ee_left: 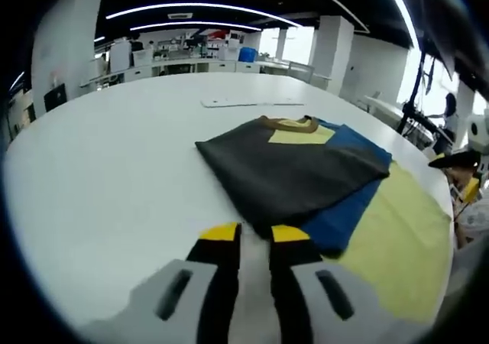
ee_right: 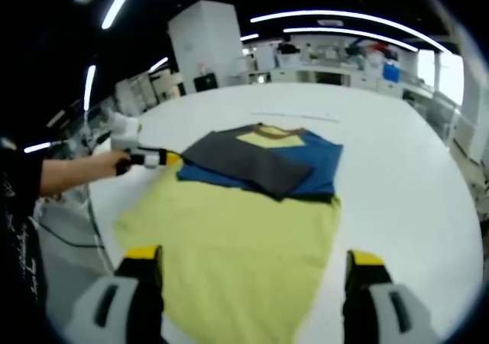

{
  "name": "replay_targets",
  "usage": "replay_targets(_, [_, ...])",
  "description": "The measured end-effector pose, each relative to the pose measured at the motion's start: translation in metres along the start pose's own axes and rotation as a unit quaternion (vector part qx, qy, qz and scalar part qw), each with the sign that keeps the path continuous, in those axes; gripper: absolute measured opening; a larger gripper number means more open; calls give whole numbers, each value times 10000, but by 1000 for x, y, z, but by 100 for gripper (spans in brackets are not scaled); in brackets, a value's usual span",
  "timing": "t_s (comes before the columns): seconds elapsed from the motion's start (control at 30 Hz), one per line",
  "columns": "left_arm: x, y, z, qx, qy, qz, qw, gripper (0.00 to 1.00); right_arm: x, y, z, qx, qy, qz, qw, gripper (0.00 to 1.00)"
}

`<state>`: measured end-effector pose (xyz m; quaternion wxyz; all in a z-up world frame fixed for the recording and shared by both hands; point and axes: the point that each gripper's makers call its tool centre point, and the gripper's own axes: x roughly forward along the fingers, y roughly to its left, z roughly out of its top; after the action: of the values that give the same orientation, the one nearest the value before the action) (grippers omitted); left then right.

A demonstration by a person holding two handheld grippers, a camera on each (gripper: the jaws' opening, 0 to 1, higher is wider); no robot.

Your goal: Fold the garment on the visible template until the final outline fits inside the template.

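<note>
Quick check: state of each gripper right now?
Left gripper: jaws nearly together, nothing between them, tips at the edge of the folded garment.
Right gripper: wide open, holding nothing, above the garment's yellow part.

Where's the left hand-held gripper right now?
In the right gripper view, left hand-held gripper sits at the garment's left edge, beside the dark folded flap.

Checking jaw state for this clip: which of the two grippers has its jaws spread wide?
The right gripper, jaws far apart over the yellow cloth; the left gripper's nearly touch.

Grey right claw (ee_right: pixel 254 279) with black, yellow-tipped jaws.
</note>
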<state>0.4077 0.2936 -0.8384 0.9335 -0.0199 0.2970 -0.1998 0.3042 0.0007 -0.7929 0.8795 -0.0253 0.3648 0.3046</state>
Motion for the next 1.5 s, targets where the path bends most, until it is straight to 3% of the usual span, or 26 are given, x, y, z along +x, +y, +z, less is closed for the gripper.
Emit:
replay_targets(0.17, [1, -2, -1, -55, 74, -40, 9999, 0, 0, 2, -1, 13, 14, -5, 10000, 99])
replay_targets(0.27, [1, -2, -2, -119, 120, -77, 9998, 0, 0, 4, 0, 17, -4, 5, 10000, 99])
replay_targets(0.6, [-8, 14, 2, 323, 180, 269, 9990, 0, 0, 2, 0, 11, -24, -1, 10000, 99])
replay_targets(0.9, [-9, 24, 8, 444, 142, 522, 9975, 0, -2, 0, 0, 33, -29, -25, 10000, 99])
replay_targets(1.5, [-13, 24, 5, 516, 182, 541, 9970, 0, -1, 6, -6, -83, 113, 131, 9998, 99])
